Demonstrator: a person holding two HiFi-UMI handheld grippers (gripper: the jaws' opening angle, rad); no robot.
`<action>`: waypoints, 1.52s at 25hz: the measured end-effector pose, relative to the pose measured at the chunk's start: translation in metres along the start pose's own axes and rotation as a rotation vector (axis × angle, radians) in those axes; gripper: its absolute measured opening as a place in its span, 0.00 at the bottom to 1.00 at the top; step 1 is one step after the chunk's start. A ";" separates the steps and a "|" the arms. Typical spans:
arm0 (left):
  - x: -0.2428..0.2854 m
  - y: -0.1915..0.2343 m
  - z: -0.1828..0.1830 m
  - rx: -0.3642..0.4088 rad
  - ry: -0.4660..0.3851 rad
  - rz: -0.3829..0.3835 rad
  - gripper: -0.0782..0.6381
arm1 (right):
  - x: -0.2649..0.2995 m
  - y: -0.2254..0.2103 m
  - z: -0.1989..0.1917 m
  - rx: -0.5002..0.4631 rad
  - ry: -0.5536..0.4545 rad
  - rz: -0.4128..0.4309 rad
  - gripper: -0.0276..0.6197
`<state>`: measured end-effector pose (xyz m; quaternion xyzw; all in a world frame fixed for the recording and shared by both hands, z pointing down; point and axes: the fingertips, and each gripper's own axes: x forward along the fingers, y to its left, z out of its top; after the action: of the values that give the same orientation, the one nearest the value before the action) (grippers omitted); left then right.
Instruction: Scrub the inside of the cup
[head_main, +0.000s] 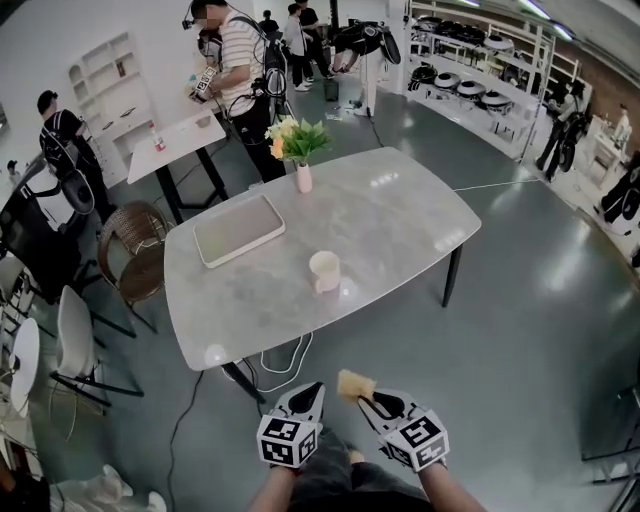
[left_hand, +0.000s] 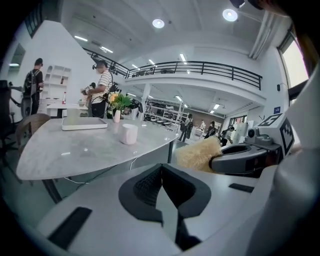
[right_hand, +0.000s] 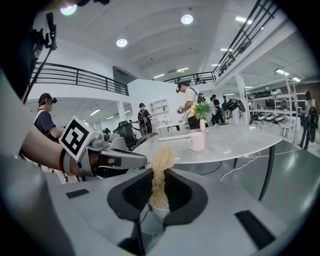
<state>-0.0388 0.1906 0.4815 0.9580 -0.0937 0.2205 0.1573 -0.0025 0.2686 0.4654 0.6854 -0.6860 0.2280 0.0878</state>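
Well short of the table (head_main: 400, 230), the left gripper (head_main: 306, 392) has its jaws together on nothing. The cup (head_main: 324, 271) stands upright mid-table, apart from both grippers. The right gripper (head_main: 372, 402) is clamped on a sponge (head_main: 352, 384).

Bright, even indoor light from round ceiling lamps (left_hand: 158, 23) and strips; shadows are faint, with pale glare spots on the grey table (head_main: 385, 181) and a sheen on the floor (head_main: 530, 300). Both gripper views: strong fisheye bend, black corners; near shells of left gripper (left_hand: 162, 170) and right gripper (right_hand: 158, 174) soft, likewise the sponge (right_hand: 161, 159) close to the lens. Head view: lines bow at the edges, far background slightly soft.
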 end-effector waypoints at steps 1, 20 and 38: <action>0.005 0.004 0.000 -0.017 0.003 0.003 0.13 | 0.003 -0.004 0.003 -0.001 -0.004 0.003 0.14; 0.141 0.050 0.069 0.036 0.061 -0.114 0.13 | 0.098 -0.114 0.063 0.008 0.063 0.002 0.14; 0.192 0.135 0.104 0.210 0.128 -0.033 0.26 | 0.191 -0.177 0.139 -0.109 0.126 0.074 0.14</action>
<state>0.1384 0.0075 0.5152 0.9546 -0.0439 0.2873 0.0656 0.1895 0.0445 0.4597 0.6381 -0.7153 0.2362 0.1593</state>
